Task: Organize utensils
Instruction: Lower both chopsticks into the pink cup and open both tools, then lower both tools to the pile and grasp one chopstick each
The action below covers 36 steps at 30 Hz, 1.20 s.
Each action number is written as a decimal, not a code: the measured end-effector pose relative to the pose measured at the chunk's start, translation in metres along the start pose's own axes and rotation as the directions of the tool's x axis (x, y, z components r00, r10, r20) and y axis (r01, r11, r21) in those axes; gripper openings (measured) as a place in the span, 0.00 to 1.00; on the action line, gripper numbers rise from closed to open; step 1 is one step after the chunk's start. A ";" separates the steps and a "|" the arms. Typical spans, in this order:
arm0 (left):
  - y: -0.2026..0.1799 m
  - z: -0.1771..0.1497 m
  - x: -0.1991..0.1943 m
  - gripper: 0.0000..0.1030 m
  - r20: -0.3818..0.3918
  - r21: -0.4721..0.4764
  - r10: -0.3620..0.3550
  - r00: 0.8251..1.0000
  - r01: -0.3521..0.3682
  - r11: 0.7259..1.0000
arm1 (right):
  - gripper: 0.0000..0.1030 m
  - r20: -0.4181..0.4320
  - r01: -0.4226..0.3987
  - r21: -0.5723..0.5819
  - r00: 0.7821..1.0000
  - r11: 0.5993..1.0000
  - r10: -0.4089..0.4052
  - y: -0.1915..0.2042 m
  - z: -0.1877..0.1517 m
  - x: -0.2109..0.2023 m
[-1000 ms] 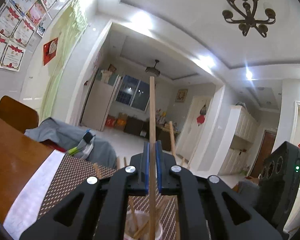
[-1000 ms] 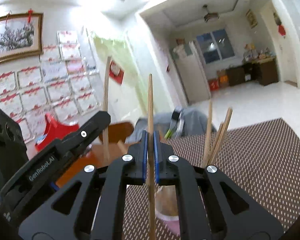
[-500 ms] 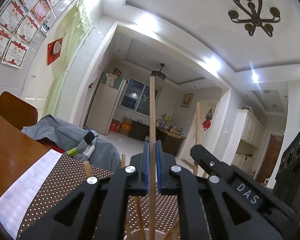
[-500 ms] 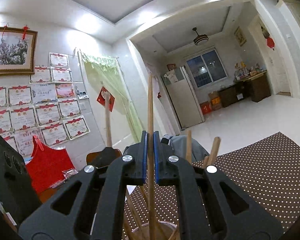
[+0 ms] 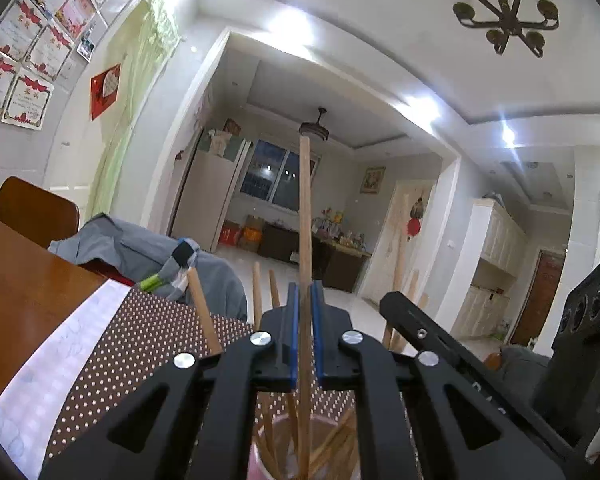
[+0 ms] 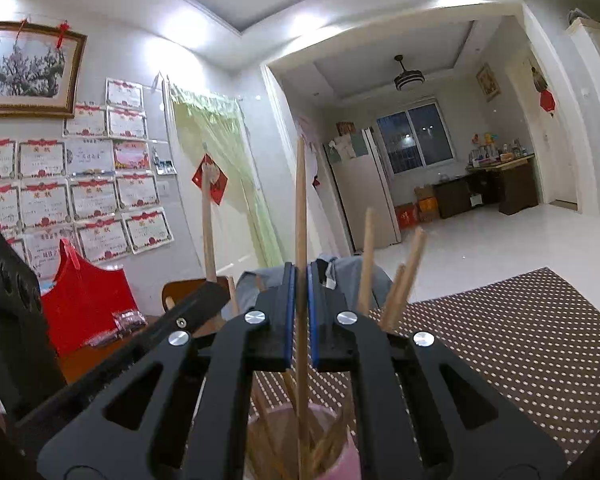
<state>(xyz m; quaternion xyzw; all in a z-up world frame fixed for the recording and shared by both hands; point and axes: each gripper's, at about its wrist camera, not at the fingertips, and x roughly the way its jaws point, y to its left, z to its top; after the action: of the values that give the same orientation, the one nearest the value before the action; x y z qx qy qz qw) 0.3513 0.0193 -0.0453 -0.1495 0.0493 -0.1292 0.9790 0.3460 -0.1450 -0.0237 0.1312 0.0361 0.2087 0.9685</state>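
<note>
Left-view chopstick [image 5: 305,216]: plain light wood, upright, lower end down inside the cup, upper part standing well above the rim
Right-view chopstick [image 6: 300,216]: same light wood, upright, lower end inside the cup
Other chopsticks [image 6: 404,276]: several wooden sticks already in the cup, leaning outward at different angles
Cup [image 6: 340,460]: pale pink, upright, open at the top, standing on the dotted brown mat [image 6: 520,344]

Two grippers [image 5: 305,336] [image 6: 299,320], one pink cup [image 6: 340,456], roughly eight wooden chopsticks [image 6: 301,208], one dotted mat [image 6: 520,336].
</note>
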 end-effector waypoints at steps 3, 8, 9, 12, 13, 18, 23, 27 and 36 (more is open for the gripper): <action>-0.002 -0.004 -0.006 0.07 -0.033 0.008 0.002 0.999 -0.002 1.000 | 0.06 -0.024 0.011 -0.004 1.000 1.000 -0.011 -0.001 -0.003 -0.009; -0.007 -0.010 -0.017 0.21 -0.071 0.019 0.011 0.997 -0.009 1.000 | 0.06 -0.068 0.024 0.001 0.997 1.000 -0.024 -0.002 -0.011 -0.021; -0.008 -0.010 -0.018 0.21 -0.080 0.020 0.009 0.997 -0.007 1.000 | 0.06 -0.081 0.025 0.002 0.996 1.000 -0.025 -0.001 -0.013 -0.023; -0.010 -0.012 -0.024 0.22 -0.103 0.026 0.021 0.994 -0.019 0.999 | 0.06 -0.106 0.029 0.000 0.994 1.000 -0.029 0.002 -0.016 -0.027; -0.010 -0.013 -0.026 0.25 -0.109 0.027 0.025 0.994 -0.022 0.999 | 0.06 -0.113 0.029 -0.001 0.993 1.000 -0.029 0.002 -0.017 -0.029; -0.013 -0.013 -0.039 0.36 -0.142 0.050 0.071 0.987 -0.064 0.997 | 0.07 -0.157 0.036 0.014 0.987 0.999 -0.034 0.003 -0.020 -0.037; -0.013 -0.013 -0.052 0.37 -0.201 0.066 0.109 0.974 -0.097 0.993 | 0.46 -0.216 0.070 0.026 0.974 0.997 -0.062 0.004 -0.021 -0.039; -0.013 -0.014 -0.067 0.37 -0.240 0.058 0.109 0.965 -0.097 0.994 | 0.46 -0.248 0.083 0.035 0.966 0.996 -0.071 0.003 -0.021 -0.048; -0.015 -0.020 -0.104 0.37 -0.320 0.085 0.133 0.938 -0.112 0.990 | 0.46 -0.300 0.086 0.032 0.951 0.996 -0.072 0.014 -0.028 -0.087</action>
<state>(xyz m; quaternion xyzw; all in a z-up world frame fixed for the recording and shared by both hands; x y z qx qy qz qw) 0.2454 0.0275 -0.0539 -0.0908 0.2151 -0.0923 0.9680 0.2581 -0.1616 -0.0451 0.1182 0.1917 0.1863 0.9563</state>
